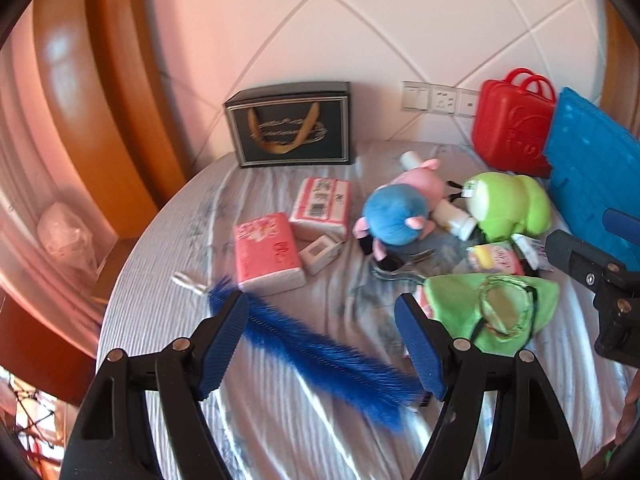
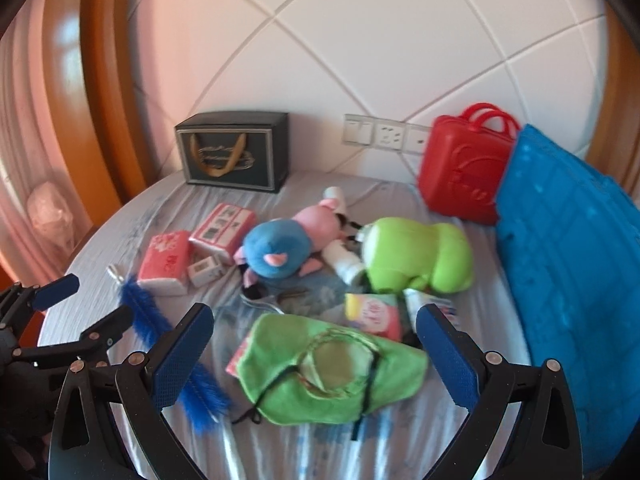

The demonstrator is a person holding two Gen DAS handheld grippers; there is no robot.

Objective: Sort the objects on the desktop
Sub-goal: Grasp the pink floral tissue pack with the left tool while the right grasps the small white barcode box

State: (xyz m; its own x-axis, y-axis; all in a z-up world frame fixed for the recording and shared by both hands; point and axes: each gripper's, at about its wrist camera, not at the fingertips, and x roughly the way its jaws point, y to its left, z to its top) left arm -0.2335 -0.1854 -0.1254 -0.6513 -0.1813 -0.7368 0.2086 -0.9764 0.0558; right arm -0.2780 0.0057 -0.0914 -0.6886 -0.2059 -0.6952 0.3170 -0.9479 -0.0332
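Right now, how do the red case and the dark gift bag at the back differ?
The red case is glossy moulded plastic; the dark gift bag looks like card with gold print. The case's stiff handles stand up; the bag's gold ribbon handle droops down its front. Both stand against the wall.

bare cloth (image 1: 280,432) near, blue feather (image 1: 320,356) across, toys crowd beyond

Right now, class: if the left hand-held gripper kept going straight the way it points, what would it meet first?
Probably the blue feather, which lies across the cloth between the open fingers of the left hand-held gripper. Depth is unclear, so it might meet the table cloth just beyond instead.
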